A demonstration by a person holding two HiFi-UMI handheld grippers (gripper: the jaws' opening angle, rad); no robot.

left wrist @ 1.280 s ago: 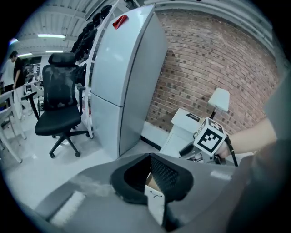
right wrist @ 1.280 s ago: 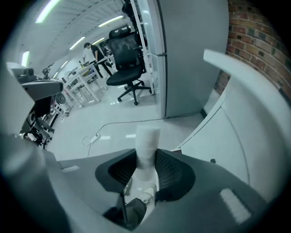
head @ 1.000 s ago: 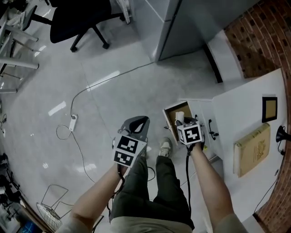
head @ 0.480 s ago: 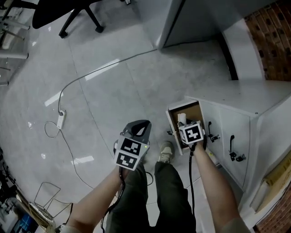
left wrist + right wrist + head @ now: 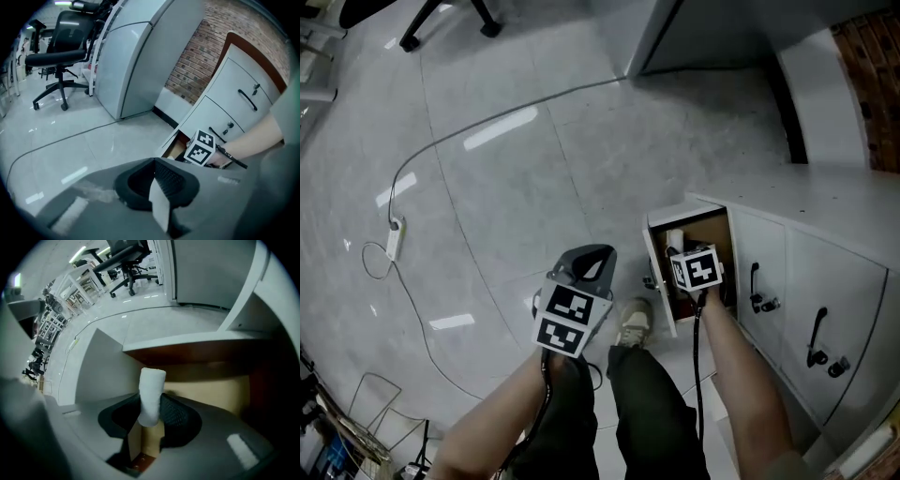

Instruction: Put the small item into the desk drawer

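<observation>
In the right gripper view a small white roll [image 5: 151, 397] stands upright between the pads of my right gripper [image 5: 152, 414], which is shut on it. The roll hangs over the inside of the open desk drawer [image 5: 220, 390]. From the head view the right gripper [image 5: 676, 247] reaches into the top of the pulled-out drawer [image 5: 657, 281], and the white roll [image 5: 674, 238] shows just beyond its marker cube. My left gripper [image 5: 592, 255] hovers over the floor to the left of the drawer, shut and empty. Its tip [image 5: 157, 188] points toward the drawer [image 5: 174, 148].
Two more drawers with black handles [image 5: 816, 337] sit to the right of the open one. The person's shoe [image 5: 633, 323] stands beside the drawer front. A cable and power strip [image 5: 394, 239] lie on the floor. An office chair [image 5: 61, 51] and a grey cabinet [image 5: 136, 56] stand farther off.
The head view has swung lower toward the drawers, so the desk top has left the picture. The right gripper stays at the open drawer with the roll. The left gripper has hardly moved.
</observation>
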